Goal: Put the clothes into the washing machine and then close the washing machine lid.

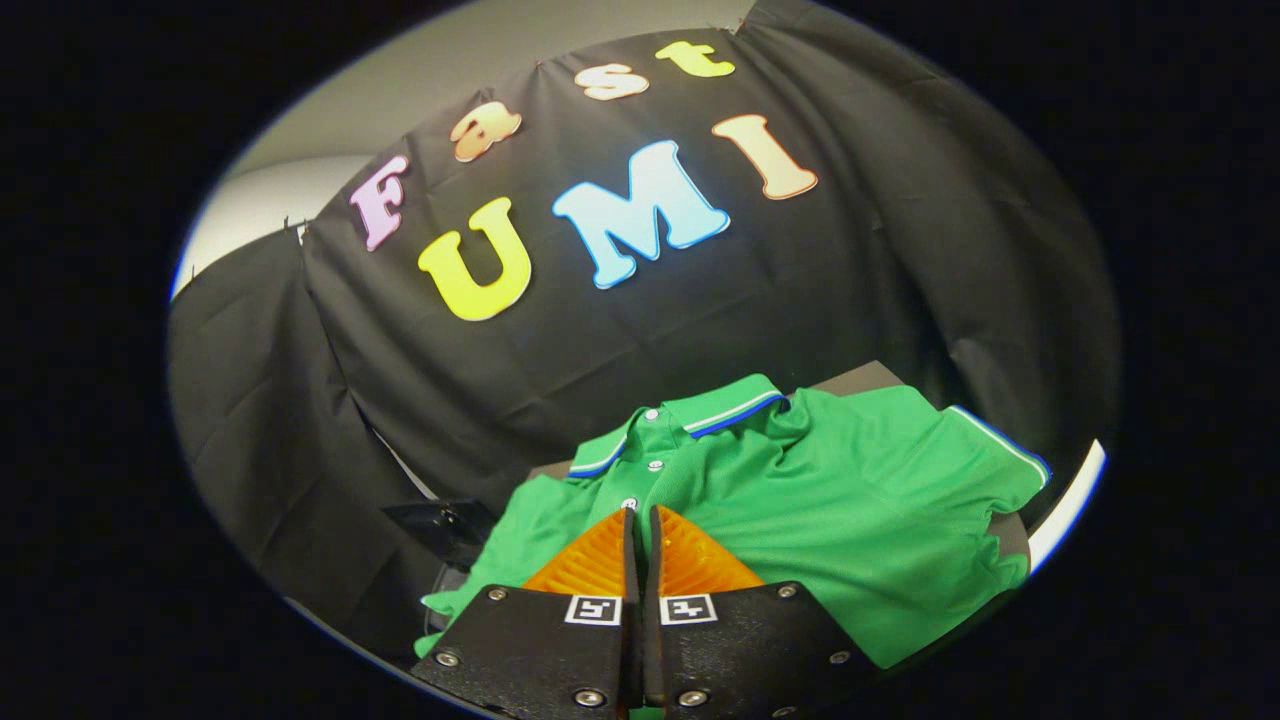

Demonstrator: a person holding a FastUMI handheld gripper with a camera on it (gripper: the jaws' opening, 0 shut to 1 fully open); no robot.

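Where the shirt [800, 490] was spread, a dark surface [868, 377] was seen under it, a corner of which showed beyond the shirt's far shoulder. The shirt was laid flat, collar away from the gripper [641, 520], its buttoned placket running toward the fingers. The gripper was held over the shirt's near part with its fingers brought together, only a thin slit between them; whether cloth was pinched could not be told. Behind the shirt, black cloth [600, 360] was hung.

Tool [641, 520] (fingers together) over green shirt [860, 500]
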